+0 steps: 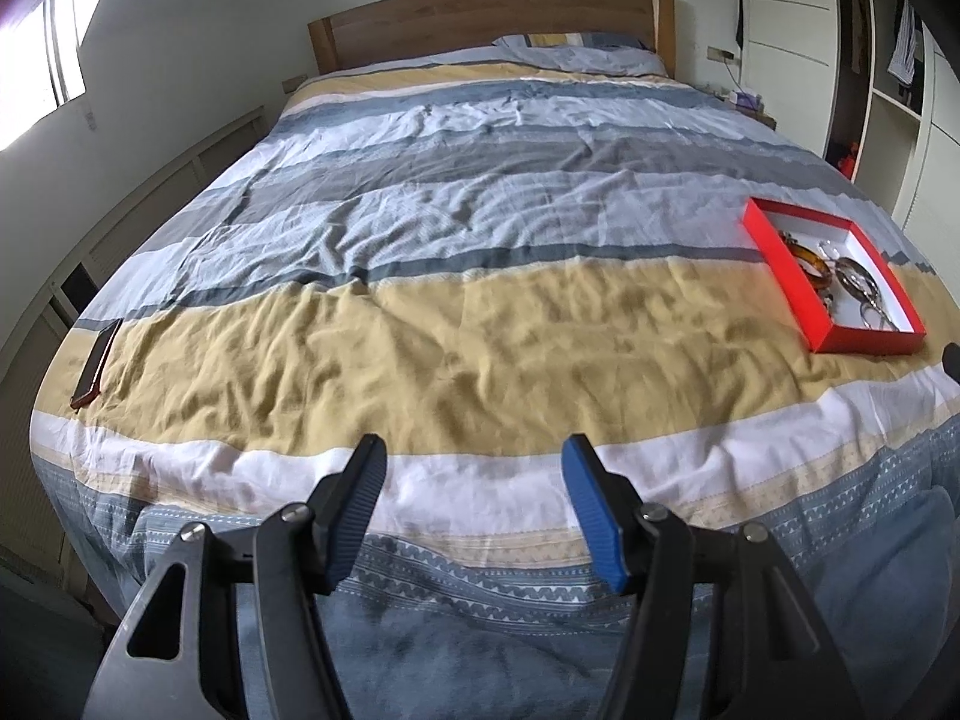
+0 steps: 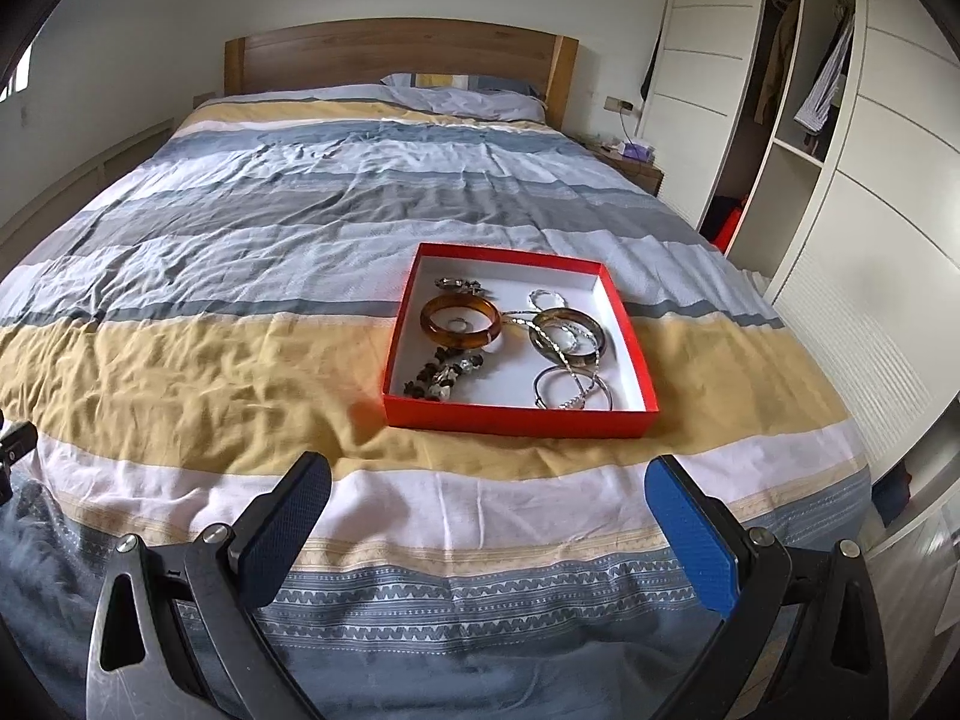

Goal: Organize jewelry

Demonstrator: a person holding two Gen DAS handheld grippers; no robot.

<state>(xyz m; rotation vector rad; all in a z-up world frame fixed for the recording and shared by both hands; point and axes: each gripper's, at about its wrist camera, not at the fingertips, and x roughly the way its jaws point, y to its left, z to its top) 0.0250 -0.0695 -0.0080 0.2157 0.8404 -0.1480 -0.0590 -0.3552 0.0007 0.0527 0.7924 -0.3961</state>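
Note:
A red box (image 2: 516, 420) with a white inside lies on the striped bedspread (image 2: 240, 360), and it also shows at the right in the left wrist view (image 1: 786, 276). It holds an amber bangle (image 2: 459, 321), a brown-grey bangle (image 2: 570, 333), silver bangles (image 2: 570, 390), a dark bead piece (image 2: 441, 375) and a small ring (image 2: 457, 322). My right gripper (image 2: 489, 480) is open and empty, short of the box's near wall. My left gripper (image 1: 474, 456) is open and empty over the bed's foot, well left of the box.
A phone (image 1: 96, 363) in a red case lies near the bed's left edge. A wooden headboard (image 2: 396, 54) and a pillow (image 2: 468, 96) are at the far end. A nightstand (image 2: 630, 165) and white wardrobe (image 2: 840, 180) stand to the right.

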